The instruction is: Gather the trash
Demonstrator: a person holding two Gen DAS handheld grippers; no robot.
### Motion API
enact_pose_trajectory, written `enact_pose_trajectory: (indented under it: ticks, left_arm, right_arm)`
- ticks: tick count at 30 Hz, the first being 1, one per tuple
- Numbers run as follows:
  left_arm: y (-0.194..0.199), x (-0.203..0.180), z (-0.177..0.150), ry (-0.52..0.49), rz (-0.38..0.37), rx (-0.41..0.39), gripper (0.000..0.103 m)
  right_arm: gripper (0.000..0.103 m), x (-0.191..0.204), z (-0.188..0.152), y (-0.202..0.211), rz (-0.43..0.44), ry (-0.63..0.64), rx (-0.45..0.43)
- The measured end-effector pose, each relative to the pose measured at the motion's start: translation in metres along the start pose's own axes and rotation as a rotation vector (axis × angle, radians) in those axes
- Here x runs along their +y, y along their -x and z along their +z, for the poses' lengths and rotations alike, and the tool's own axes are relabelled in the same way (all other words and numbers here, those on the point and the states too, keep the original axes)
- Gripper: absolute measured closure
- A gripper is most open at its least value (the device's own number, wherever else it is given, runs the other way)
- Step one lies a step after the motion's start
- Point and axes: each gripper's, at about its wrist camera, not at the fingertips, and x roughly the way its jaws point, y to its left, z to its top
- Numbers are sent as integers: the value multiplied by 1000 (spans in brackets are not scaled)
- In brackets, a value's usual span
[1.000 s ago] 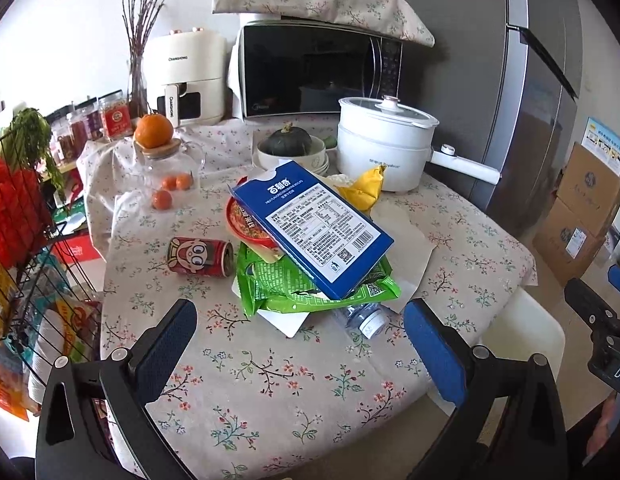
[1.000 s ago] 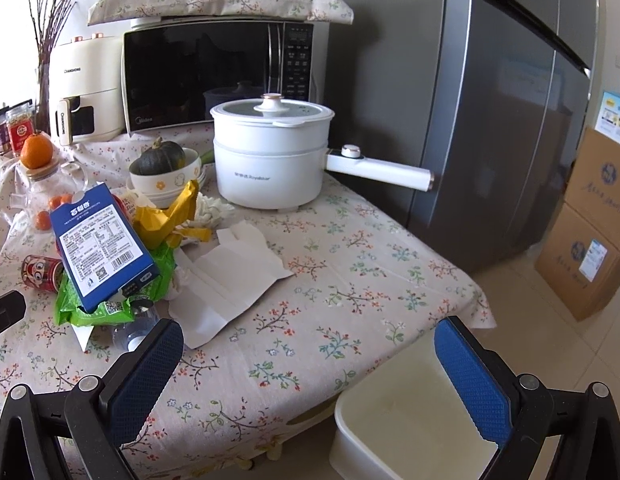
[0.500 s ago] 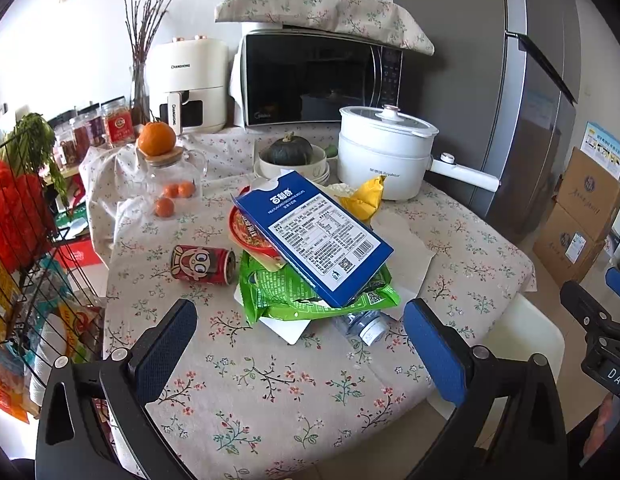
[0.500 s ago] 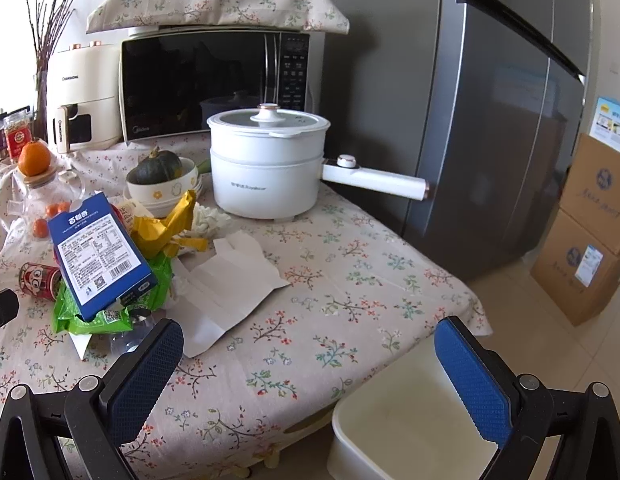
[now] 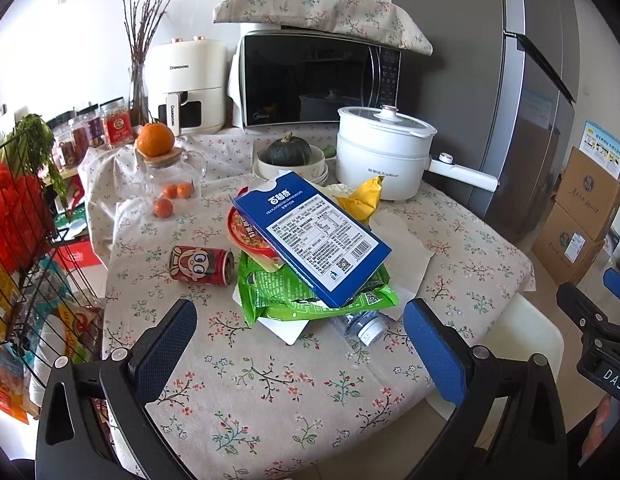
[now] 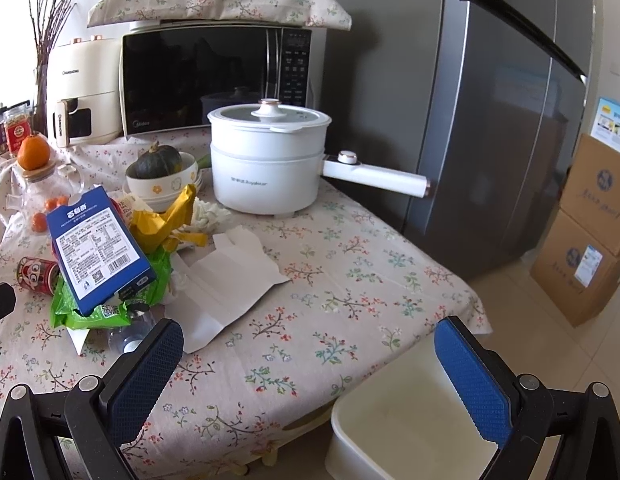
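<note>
1. i held the left gripper (image 5: 299,338) low over the near edge of the floral tablecloth (image 5: 269,392), its blue pads spread wide and holding nothing.

2. the right gripper (image 6: 310,364) hung just as wide apart and empty, poised over the table corner and the white bin (image 6: 394,436) that stood on the floor beside it.

3. the trash lay heaped mid-table: a blue biscuit box (image 5: 310,236) tilted on top of a green snack bag (image 5: 305,300), with a red instant-noodle lid (image 5: 245,228) tucked under the box.

4. a clear plastic bottle (image 5: 362,326) poked out beneath the bag, and white paper (image 6: 225,280) spread flat to the right of the heap.

5. a crumpled yellow wrapper (image 6: 165,220) sat behind the box, and a red drink can (image 5: 201,266) lay on its side just left of the pile.

6. what i could see of the bin looked empty, so i judged collection not yet begun; every piece remained on the table.

7. the white electric pot (image 6: 265,160) and the bowl with a dark squash (image 6: 159,162) stood behind, apparently not trash.
</note>
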Motion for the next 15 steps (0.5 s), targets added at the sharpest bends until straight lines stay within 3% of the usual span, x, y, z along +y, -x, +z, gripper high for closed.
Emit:
enact_pose_trajectory:
  ticks: [15]
  left_arm:
    - [0,0,0,1,-4,8,0]
  right_arm:
    - [0,2,-1,-3,0,2,11]
